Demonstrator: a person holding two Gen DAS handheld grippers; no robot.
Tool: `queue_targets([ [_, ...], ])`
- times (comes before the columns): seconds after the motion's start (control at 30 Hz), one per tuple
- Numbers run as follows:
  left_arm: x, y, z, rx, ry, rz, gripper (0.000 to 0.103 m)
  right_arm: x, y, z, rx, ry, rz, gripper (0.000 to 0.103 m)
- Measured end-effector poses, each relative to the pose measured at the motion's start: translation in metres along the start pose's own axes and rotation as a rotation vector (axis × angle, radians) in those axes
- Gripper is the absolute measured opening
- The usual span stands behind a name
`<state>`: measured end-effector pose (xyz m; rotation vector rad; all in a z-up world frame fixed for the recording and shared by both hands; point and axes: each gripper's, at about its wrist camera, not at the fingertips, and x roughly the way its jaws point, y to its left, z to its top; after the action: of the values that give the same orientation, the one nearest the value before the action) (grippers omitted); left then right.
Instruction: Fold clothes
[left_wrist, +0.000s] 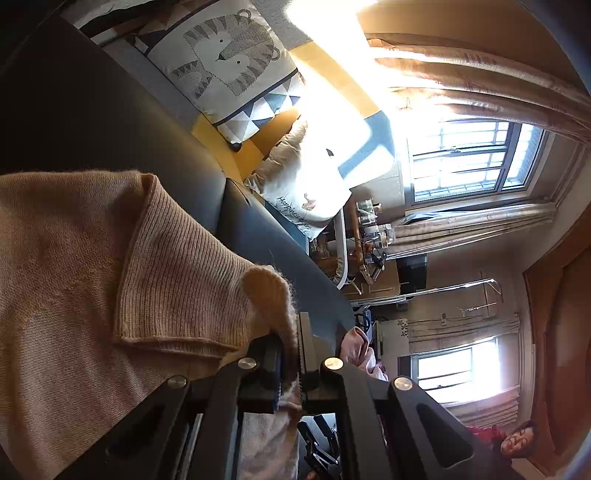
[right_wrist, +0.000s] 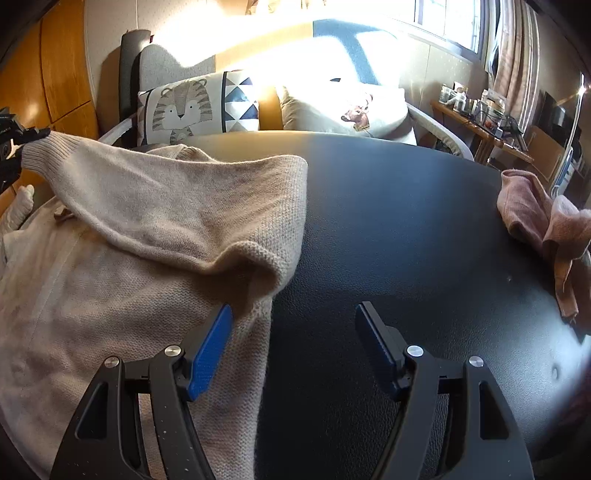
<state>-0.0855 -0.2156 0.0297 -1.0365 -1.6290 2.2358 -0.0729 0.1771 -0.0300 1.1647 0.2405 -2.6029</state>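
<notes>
Left wrist: left gripper (left_wrist: 291, 354) clamped tight on the ribbed cuff of the beige sweater (left_wrist: 74, 258), sleeve lifted off the black bench (left_wrist: 280, 258)

Right wrist: right gripper (right_wrist: 293, 325) wide, nothing held, just over the sweater edge; pink garment (right_wrist: 543, 225) lies well apart

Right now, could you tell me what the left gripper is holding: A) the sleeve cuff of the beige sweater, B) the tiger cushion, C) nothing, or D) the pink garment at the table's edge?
A: the left gripper is shut on the ribbed sleeve cuff of the beige sweater, seen pulled out to the side in the right wrist view.
</notes>
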Motion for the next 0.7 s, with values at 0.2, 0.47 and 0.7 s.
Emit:
queue_targets([
  [0.2,-0.031,-0.007,0.001,0.033,-0.028,0.021,0.004,0.014,-0.011,0.009,0.025,0.015,-0.072,0.072],
  [0.47,-0.044,0.027,-0.008,0.023,-0.010,0.128,0.011,0.015,-0.012,0.008,0.043,0.021,-0.075,0.072],
  [0.7,-0.014,0.049,-0.003,0.091,0.038,0.302,0.054,0.016,-0.010,0.006,0.040,0.030,-0.064,0.072],
])
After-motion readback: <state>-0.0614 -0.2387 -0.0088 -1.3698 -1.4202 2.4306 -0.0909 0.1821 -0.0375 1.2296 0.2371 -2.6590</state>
